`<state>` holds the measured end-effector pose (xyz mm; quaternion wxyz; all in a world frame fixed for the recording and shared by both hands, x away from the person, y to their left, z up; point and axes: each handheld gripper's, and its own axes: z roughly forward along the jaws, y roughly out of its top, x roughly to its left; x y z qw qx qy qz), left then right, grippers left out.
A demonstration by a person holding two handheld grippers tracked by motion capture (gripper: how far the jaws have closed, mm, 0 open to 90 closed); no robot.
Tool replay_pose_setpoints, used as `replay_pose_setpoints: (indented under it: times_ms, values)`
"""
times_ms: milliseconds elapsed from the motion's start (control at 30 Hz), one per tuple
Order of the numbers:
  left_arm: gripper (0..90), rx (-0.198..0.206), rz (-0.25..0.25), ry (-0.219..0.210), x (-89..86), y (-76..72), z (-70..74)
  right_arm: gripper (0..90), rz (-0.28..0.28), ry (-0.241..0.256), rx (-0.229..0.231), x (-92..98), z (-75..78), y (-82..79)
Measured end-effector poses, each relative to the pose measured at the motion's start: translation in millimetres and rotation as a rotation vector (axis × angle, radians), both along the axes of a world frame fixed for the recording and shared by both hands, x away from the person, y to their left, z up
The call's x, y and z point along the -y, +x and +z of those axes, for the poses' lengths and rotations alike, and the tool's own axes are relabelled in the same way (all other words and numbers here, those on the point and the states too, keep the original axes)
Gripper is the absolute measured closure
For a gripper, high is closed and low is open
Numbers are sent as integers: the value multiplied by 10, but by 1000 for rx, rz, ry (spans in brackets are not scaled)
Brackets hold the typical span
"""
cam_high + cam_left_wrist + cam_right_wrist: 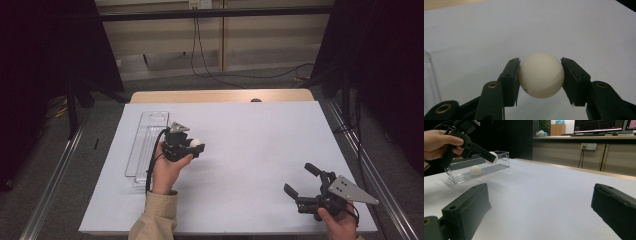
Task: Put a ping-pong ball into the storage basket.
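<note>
Two balls logged: my left gripper (pixel 540 80) clamps one white ball (pixel 541 75), another (pixel 475 170) lies in the clear tray (pixel 461 176); right gripper (pixel 539 212) jaws apart.

No text, label, brand or number can be read anywhere; a faint red mark on the ball (pixel 541 75) is illegible.

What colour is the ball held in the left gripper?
Off-white, nearly cream: the ball shows best in the left gripper view, clamped by the left gripper.
</note>
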<state>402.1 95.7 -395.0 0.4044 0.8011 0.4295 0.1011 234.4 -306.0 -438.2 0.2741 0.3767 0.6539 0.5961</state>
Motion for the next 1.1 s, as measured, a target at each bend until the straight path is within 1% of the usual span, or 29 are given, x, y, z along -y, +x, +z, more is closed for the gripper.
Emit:
replay_pose_setpoints:
  times_ms: [167,367,567,800,900,1100]
  values:
    - [511,0,9,-3,-46,-1,18,13,-1,0,0,1,-1,1]
    - [511,4,14,6,-87,0,39,13,0,1,0,-3,1,0]
    - [512,8,28,2,-153,0,64,13,-1,1,-1,-1,0,0]
    - [511,5,46,-15,-220,-4,78,13,0,0,0,-4,0,2]
    - [511,9,51,-7,-252,-3,84,13,-1,2,0,-6,0,1]
    - [511,9,60,-9,-294,-6,92,13,0,3,1,-5,0,-1]
